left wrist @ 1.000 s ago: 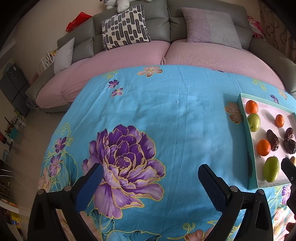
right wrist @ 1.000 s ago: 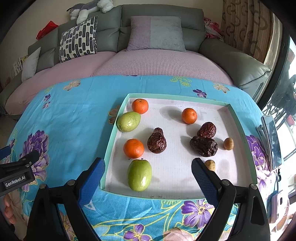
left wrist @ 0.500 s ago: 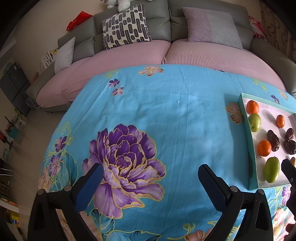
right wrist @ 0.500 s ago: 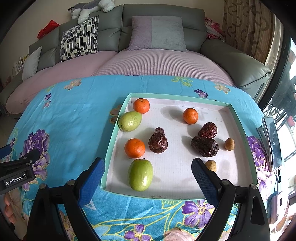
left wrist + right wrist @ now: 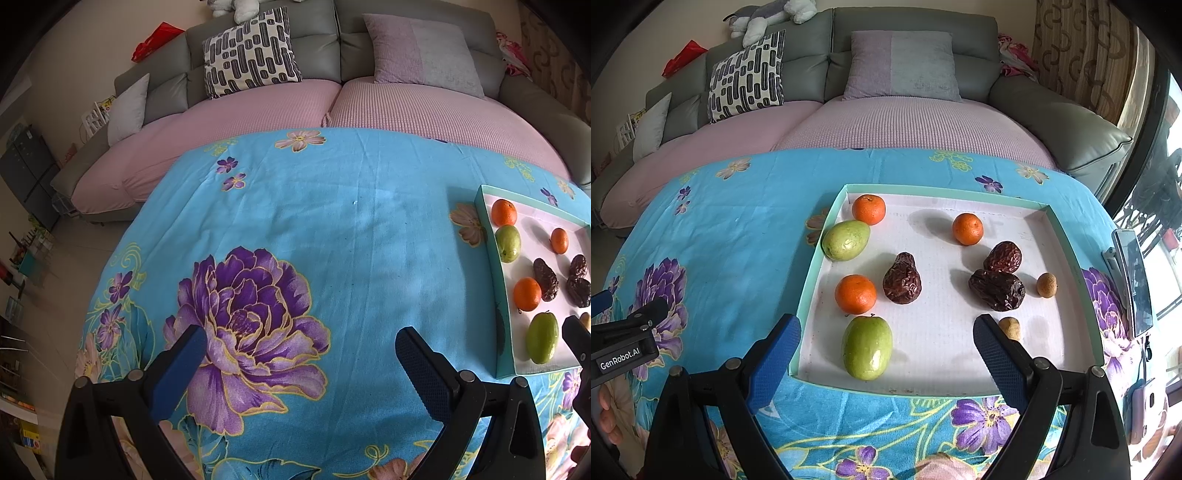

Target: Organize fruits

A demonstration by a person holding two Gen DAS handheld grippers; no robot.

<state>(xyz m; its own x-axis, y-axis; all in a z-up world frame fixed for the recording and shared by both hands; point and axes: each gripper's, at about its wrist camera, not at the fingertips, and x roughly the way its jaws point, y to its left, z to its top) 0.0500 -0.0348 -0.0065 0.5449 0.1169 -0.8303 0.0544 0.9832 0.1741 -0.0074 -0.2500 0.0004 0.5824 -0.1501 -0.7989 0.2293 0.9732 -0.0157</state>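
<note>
A teal-rimmed white tray [image 5: 820, 258] lies on the blue floral cloth and holds mixed fruit: three oranges [image 5: 855, 294], two green fruits [image 5: 867, 347], three dark wrinkled dates [image 5: 902, 279] and two small tan longans [image 5: 1046, 284]. My right gripper [image 5: 886, 347] is open and empty, hovering at the tray's near edge with the near green fruit between its fingers' line. My left gripper [image 5: 301, 363] is open and empty over the purple flower print, left of the tray [image 5: 491, 243]. The tray's right part is cut off in the left wrist view.
The blue floral cloth [image 5: 332, 229] covers the table. A grey sofa with a pink cover [image 5: 905, 122] and cushions stands behind. A phone on a stand [image 5: 1134, 280] and a small device [image 5: 1145, 410] sit at the table's right edge.
Both views have shifted only slightly; the right gripper has crept a little toward the tray. Both grippers stay open and no fruit has moved.
</note>
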